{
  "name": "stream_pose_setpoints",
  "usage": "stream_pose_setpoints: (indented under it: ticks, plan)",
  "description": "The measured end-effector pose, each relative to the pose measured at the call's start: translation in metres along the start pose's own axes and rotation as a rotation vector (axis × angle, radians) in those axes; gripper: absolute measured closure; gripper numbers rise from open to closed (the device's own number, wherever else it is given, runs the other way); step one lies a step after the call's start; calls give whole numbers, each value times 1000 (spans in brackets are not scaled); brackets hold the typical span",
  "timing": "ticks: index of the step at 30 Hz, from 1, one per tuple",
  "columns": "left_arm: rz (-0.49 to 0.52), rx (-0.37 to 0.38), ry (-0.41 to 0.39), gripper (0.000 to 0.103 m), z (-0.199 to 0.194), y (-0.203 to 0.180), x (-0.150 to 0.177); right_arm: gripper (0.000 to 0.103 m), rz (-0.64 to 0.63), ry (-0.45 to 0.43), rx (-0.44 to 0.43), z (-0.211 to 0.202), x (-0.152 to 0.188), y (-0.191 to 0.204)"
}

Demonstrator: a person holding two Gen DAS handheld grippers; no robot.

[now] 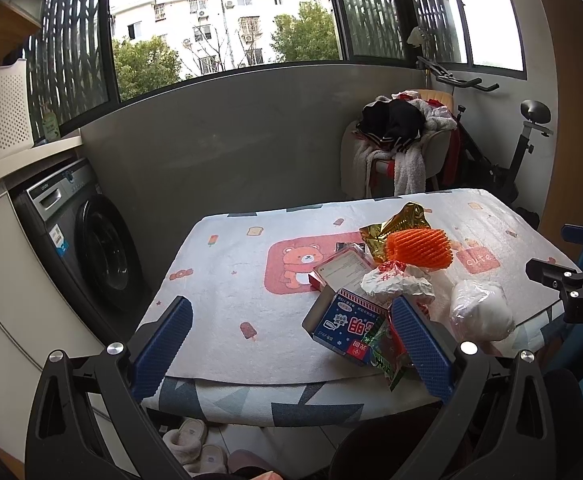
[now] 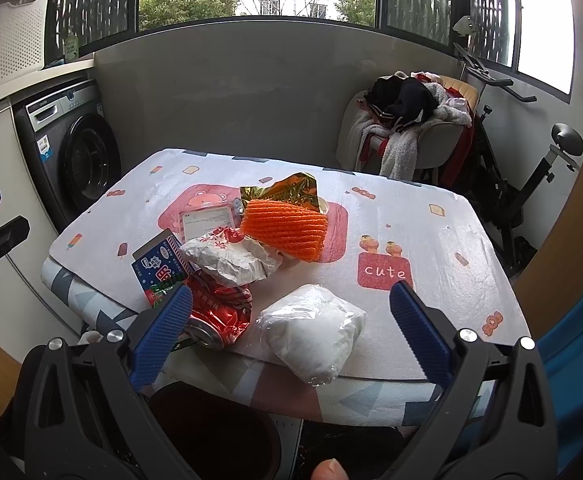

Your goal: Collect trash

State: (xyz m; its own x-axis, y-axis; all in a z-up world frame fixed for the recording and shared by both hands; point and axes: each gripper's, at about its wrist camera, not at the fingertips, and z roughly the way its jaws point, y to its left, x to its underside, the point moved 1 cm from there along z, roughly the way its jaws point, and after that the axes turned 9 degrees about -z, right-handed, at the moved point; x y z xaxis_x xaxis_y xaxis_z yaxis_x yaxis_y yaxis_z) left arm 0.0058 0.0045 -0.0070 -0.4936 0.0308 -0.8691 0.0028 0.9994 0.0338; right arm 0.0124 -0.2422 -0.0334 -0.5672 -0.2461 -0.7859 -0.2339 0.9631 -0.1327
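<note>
A pile of trash lies on the cloth-covered table: an orange foam net, gold foil, a crumpled white wrapper, a blue carton, a clear-wrapped white bundle. In the right wrist view the same net, wrapper, carton, a crushed red can and the white bundle show. My left gripper is open and empty at the table's near edge. My right gripper is open, its fingers either side of the bundle and can.
A dark round bin sits under the table's near edge. A washing machine stands at the left, a chair with clothes and an exercise bike at the back right. Slippers lie on the floor.
</note>
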Motion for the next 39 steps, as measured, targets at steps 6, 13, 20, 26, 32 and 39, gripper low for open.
stream_pose_setpoints:
  ticks: [6,13,20,26,32,39]
  plan:
    - [0,0,0,5,0,0,0,6,0,0,0,0,1,0]
    - [0,0,2,5,0,0,1,6,0,2,1,0,3,1]
    - [6,3,2,5,2,-1,3,6,2,2,1,3,10,1]
    - [5,15,3,5,16,7,15,5,64,-42,-36,9,25,-15]
    - [-33,32,35,5,37,20,35,5,113,33,13,32,46,-40]
    - [-102,59,84,5,61,30,49,6,173,128,-48,85,69,-43]
